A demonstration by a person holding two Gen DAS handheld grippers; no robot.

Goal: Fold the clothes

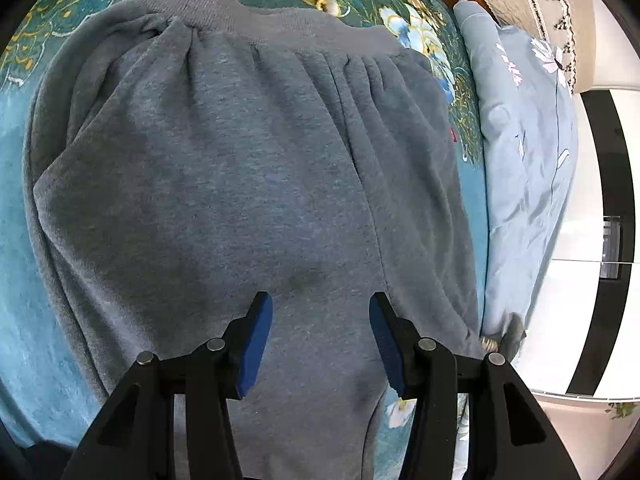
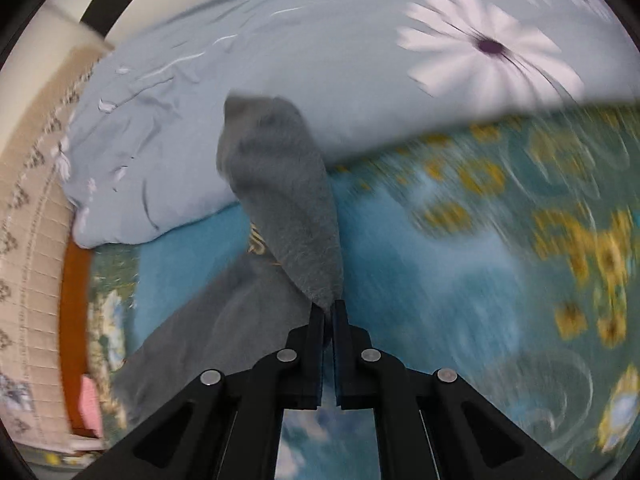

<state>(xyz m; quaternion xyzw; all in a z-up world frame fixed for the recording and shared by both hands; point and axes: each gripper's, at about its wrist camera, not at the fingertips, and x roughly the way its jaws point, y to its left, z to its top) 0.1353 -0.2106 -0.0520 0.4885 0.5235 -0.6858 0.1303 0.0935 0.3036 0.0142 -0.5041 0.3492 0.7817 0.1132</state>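
Observation:
Grey sweatpants (image 1: 240,168) lie spread on a teal floral bedspread (image 1: 24,280), with the ribbed waistband (image 1: 248,16) at the far end. My left gripper (image 1: 321,314) hovers just over the seat of the pants; its blue pads stand apart and nothing is between them. In the right wrist view, my right gripper (image 2: 330,307) is shut on a flap of the grey sweatpants (image 2: 280,184). That flap rises from the fingertips, and the rest of the leg trails down to the left. The right wrist view is blurred.
A pale blue quilt (image 1: 528,152) with white daisies is bunched along the bed's right side, and the same quilt (image 2: 280,60) fills the far half of the right wrist view. A beige lace cover (image 2: 32,208) and an orange wooden edge (image 2: 74,320) lie at left.

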